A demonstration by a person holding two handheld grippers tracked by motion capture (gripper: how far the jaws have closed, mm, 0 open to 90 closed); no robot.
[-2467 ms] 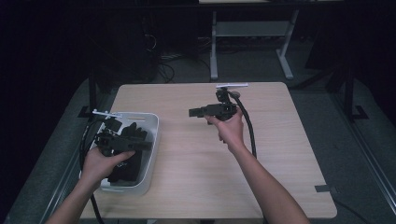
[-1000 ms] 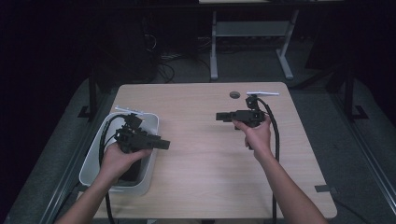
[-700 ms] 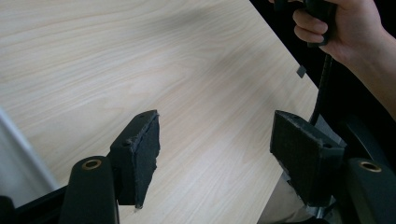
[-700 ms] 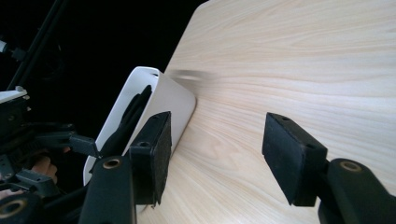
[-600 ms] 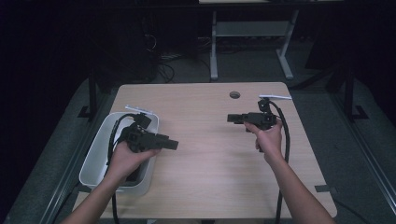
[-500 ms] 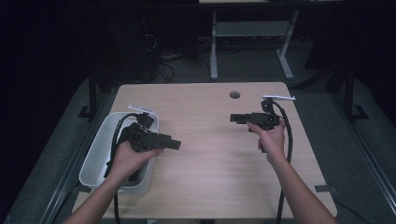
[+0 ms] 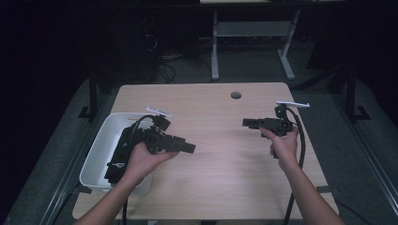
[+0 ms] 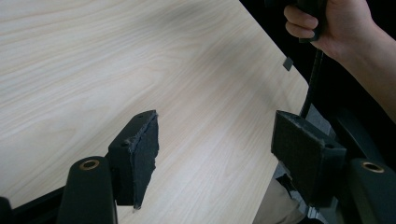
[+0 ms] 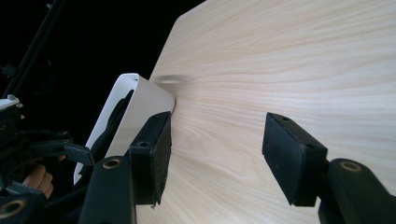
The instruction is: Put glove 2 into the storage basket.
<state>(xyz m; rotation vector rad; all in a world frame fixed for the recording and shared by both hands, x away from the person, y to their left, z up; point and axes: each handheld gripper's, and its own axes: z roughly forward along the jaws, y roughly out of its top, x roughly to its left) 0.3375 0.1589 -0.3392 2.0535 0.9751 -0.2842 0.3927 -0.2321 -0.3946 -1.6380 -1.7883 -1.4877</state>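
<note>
Left tool held above the wooden counter, just right of the white bin; jaws spread wide, nothing between the pads. Bin sits at the counter's left edge with dark items inside, too dim to identify. Round hole in the counter near the far edge. Right tool held over the counter's right side, pointing left toward the bin; jaws wide apart, empty.
</note>
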